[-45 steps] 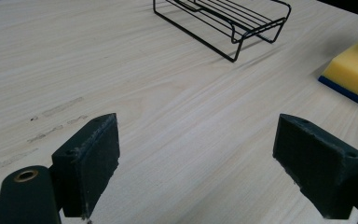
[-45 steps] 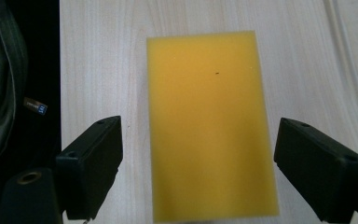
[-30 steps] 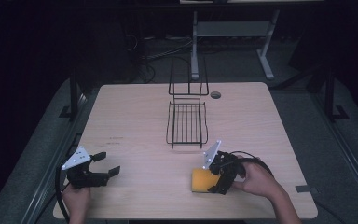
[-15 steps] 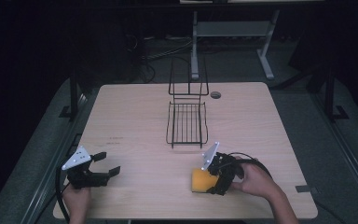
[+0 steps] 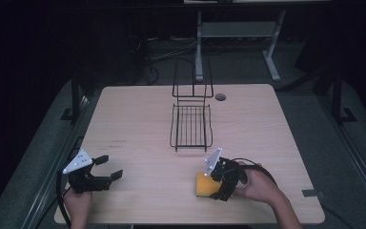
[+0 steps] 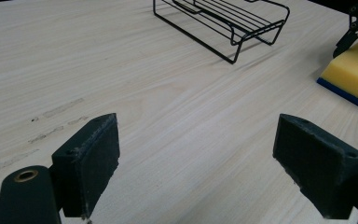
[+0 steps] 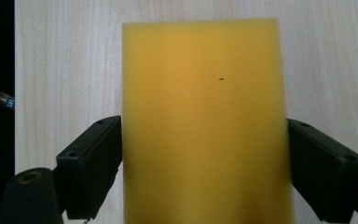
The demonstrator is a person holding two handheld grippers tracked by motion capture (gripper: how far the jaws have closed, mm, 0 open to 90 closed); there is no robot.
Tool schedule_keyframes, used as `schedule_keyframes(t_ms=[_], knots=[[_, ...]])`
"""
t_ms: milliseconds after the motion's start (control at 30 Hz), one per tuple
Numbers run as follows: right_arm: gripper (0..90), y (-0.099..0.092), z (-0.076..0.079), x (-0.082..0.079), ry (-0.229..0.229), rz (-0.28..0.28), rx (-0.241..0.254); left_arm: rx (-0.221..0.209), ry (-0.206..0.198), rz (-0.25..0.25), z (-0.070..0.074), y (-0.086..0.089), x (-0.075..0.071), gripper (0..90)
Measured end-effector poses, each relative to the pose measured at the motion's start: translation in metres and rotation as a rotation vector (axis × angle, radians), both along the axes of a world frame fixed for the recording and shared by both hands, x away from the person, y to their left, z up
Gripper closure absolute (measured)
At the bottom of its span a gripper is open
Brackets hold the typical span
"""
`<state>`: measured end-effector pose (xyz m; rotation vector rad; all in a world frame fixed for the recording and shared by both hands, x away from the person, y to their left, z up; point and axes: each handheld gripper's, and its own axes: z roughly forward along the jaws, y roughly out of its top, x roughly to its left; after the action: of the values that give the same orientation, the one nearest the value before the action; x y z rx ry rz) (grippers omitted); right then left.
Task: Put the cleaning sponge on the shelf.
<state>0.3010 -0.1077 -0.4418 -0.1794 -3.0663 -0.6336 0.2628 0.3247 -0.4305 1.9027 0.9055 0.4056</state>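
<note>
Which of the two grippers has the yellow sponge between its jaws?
The right gripper: its jaws flank the sponge. The left gripper is open over bare table.

high: above, looking forward-down | left gripper view: low, across table | both share sponge (image 5: 202, 184)
</note>
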Motion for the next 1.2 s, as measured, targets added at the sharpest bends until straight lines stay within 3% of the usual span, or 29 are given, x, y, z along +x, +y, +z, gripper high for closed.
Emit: schedule_keyframes(t_ms=[1200], knots=[[21.5, -0.0048, -0.0018, -0.0025, -0.03, -0.002, 0.007, -0.005, 0.001, 0.001, 0.0002, 0.0014, 0.0003, 14.0]])
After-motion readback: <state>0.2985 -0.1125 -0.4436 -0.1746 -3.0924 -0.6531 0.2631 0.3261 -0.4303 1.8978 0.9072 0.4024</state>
